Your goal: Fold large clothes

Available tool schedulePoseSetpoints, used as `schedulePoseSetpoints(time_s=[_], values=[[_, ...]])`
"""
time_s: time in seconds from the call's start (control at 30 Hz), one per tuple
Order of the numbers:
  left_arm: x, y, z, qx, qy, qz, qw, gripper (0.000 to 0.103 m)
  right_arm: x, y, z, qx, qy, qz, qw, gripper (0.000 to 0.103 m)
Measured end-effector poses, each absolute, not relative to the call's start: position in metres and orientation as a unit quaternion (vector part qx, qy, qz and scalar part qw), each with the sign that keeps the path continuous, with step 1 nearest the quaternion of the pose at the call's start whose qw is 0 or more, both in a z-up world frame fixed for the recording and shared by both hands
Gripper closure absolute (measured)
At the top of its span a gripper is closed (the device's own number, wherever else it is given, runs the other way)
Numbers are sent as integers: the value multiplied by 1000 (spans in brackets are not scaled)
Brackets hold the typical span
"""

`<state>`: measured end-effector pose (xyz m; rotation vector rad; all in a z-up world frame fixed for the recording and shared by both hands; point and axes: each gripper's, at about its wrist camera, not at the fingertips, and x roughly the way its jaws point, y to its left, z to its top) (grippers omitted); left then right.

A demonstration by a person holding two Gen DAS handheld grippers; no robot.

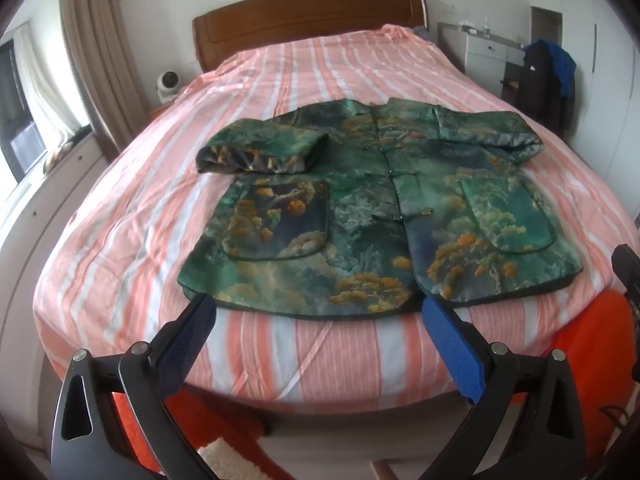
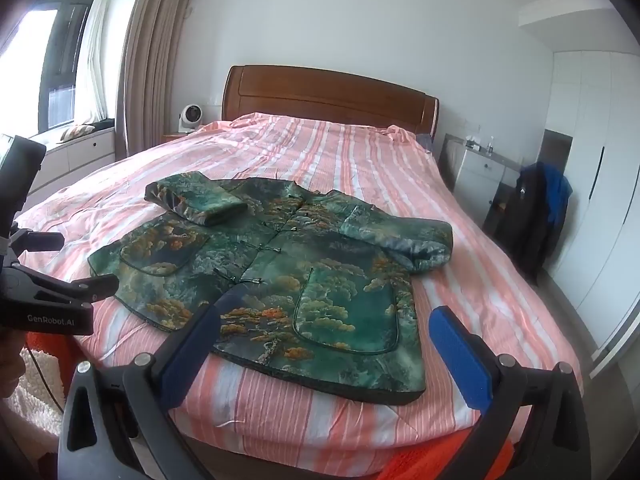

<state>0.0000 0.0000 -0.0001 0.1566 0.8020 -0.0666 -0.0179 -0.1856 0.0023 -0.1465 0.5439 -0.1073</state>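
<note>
Both tongs (image 1: 318,312) (image 2: 324,320) gape empty over jacket (image 1: 376,208); bed (image 1: 320,344) unobstructed.

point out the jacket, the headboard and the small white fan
jacket (image 1: 360,216), left wrist view, front near the closures
headboard (image 2: 328,92), right wrist view, wooden panel
small white fan (image 2: 191,117), right wrist view, round face

Left wrist view: looks from the foot of the bed (image 1: 120,184), angled downward along the left gripper (image 1: 316,312), with the green jacket (image 1: 360,208) centred just beyond its fingertips. Right wrist view: looks from the same end but less steeply, taking in more wall; the jacket (image 2: 280,272) lies ahead of the right gripper (image 2: 328,312). Both views share the bed (image 2: 360,160), jacket and headboard (image 1: 304,12).
</note>
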Motion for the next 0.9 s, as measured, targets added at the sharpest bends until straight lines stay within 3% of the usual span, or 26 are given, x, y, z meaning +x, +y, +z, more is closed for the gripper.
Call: schedulePoseSetpoints(time_s=[0.9], values=[[-3, -1, -1, 70, 379, -39, 922, 0, -18, -187, -1, -70, 268, -56, 959, 0]])
